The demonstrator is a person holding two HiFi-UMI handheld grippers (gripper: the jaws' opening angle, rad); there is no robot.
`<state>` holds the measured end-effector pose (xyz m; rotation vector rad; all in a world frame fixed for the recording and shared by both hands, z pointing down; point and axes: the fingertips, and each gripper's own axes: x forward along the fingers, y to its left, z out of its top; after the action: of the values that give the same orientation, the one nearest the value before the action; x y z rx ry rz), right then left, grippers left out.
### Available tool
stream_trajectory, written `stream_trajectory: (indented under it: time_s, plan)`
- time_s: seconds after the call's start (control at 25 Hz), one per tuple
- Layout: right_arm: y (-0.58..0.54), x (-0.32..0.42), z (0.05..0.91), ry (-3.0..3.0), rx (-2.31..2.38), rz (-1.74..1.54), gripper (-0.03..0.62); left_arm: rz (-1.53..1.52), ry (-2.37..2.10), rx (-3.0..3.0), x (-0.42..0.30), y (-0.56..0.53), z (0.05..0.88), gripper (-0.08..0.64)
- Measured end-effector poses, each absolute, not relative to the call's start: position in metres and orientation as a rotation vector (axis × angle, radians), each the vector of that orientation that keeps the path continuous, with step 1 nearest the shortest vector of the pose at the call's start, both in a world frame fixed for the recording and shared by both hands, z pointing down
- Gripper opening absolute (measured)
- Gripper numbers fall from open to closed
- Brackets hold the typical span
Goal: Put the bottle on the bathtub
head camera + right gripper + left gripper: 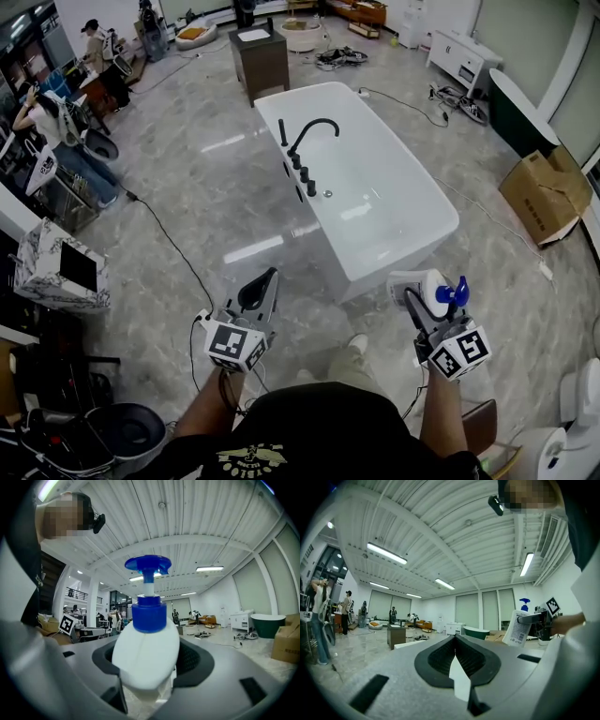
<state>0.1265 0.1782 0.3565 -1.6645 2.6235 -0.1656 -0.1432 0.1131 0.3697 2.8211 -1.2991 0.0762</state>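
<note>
Right claw (419,292): clamping the white bottle (433,286) around its body, jaws spreading only to the bottle's width.
Left claw (270,279): hanging idle, jaws pressing together, carrying nothing.
Bottle axis: standing roughly upright between the right claw's jaws, blue pump pointing up.
Bathtub (412,246): lying ahead of the right claw and slightly to its left, its near end facing the claw.
Nearer claw: the right one, already carrying the load; the left is sitting further off to the side.
Open room: bare floor (234,216) is lying ahead of both claws; the near rim is showing nothing on it.
Edge to mind: the black faucet (307,141) is standing far beyond the claw, on the tub's left rim.
</note>
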Motion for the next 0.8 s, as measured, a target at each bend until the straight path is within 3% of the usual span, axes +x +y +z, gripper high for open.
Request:
stream_trajectory:
  time_s: [0.4, 0.8]
  plan:
    - [0.121, 0.17, 0.386, 2.665, -1.647, -0.278, 0.262, 0.149, -1.329, 2.708, -0.111, 0.059, 0.403, 0.009]
    - [0.045, 0.225, 0.396, 2.712, -1.598, -0.308, 0.262, 0.065, -1.277, 2.729, -0.032, -0.006, 0.404, 0.009]
